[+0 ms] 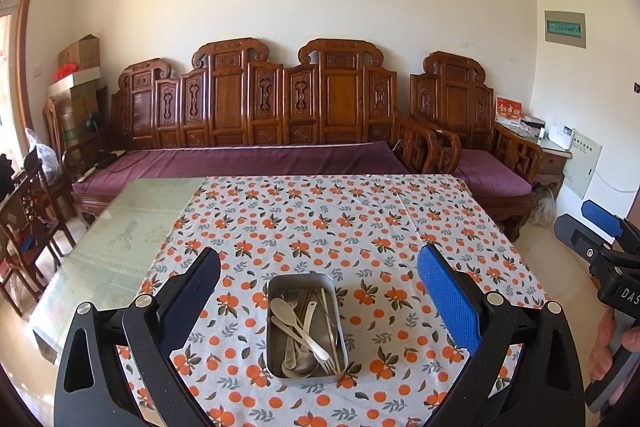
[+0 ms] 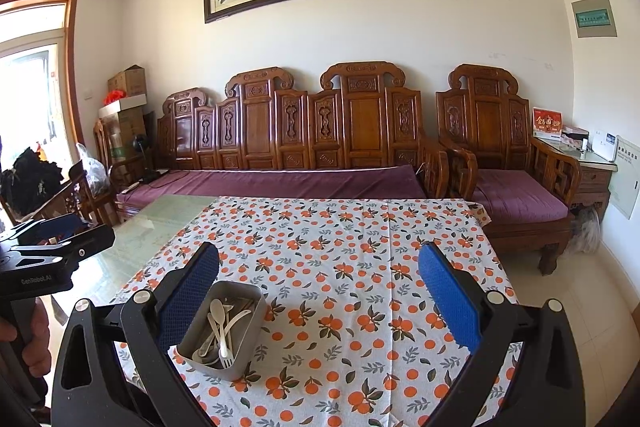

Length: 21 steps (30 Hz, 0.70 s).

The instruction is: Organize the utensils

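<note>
A rectangular metal tin (image 1: 276,363) (image 2: 200,319) sits near the table's front edge on the orange-patterned cloth (image 1: 320,223) (image 2: 340,251). Inside lie several utensils: white plastic spoons (image 1: 282,309) (image 2: 218,309), a white fork (image 1: 325,361) (image 2: 226,359), metal spoons and chopsticks. My left gripper (image 1: 318,267) hangs open above and in front of the tin, its blue pads wide apart with nothing between them. My right gripper (image 2: 318,265) is open too, held to the tin's right, so the tin shows by its left finger. In each view the other gripper appears at the edge.
The cloth covers the right part of a glass-topped table (image 1: 120,227) (image 2: 160,227). Behind it stands a carved wooden sofa with purple cushions (image 1: 248,159) (image 2: 280,179) and an armchair (image 2: 516,195). A person's hand (image 1: 608,347) holds the right gripper's handle.
</note>
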Tool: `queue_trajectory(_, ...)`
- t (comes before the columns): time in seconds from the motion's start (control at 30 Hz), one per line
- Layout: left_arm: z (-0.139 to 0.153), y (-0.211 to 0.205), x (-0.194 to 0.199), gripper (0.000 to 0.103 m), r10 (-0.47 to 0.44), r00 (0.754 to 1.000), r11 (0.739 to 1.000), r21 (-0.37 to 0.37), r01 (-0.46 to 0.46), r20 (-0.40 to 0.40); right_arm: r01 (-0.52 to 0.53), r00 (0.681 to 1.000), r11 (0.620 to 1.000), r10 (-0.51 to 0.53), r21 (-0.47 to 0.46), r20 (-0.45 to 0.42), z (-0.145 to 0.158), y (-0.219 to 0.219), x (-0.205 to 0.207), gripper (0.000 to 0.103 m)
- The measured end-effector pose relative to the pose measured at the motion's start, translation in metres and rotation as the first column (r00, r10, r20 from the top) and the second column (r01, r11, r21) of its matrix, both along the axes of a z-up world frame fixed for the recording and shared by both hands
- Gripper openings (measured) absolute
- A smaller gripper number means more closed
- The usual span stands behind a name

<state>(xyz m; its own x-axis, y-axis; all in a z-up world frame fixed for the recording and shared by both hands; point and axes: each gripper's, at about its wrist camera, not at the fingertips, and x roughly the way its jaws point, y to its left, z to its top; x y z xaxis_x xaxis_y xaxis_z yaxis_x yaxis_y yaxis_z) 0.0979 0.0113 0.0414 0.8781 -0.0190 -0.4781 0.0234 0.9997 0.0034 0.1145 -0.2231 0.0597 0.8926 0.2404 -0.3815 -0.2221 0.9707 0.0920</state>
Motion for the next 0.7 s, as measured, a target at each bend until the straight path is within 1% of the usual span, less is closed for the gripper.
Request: queue_trajectory(0.7, 0.0015, -0.0011, -0.0016, 0.095, 0.002, 1.000, 1.000, 0.003, -0.002, 0.004, 0.000, 1.000, 1.000, 0.000, 0.002, -0.001, -0.0009, -0.0004, 0.0001, 0.100)
